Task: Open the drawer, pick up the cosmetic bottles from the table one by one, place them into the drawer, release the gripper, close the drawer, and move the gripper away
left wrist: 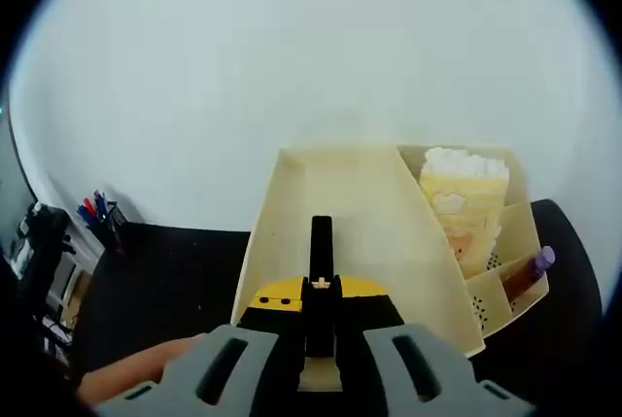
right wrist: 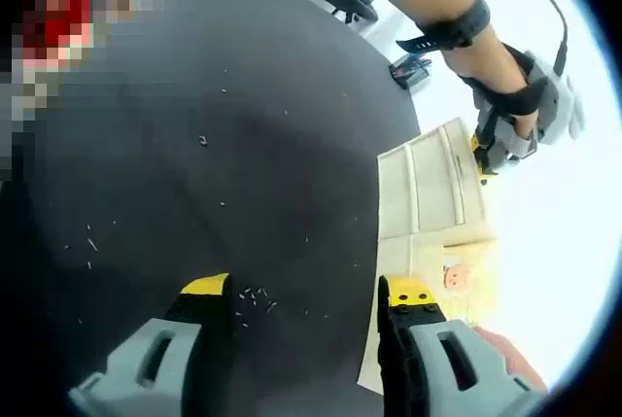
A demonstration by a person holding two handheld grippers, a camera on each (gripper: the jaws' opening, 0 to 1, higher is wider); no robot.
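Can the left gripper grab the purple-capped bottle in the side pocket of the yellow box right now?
Probably not right away. The left gripper looks shut at the near edge of the cream organizer, and the purple-capped bottle sits in a side compartment off to the right. The way over looks free, but the gripper would have to open first.

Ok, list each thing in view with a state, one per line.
Left claw: shut at the cream organizer's near edge.
Right claw: open, holding nothing, above the black table.
Cream organizer: top tray bare.
Bottle: lying tilted in a side compartment.

Organizer [left wrist: 330, 232] on table [left wrist: 165, 271], bottle [left wrist: 530, 271] in its right slot.
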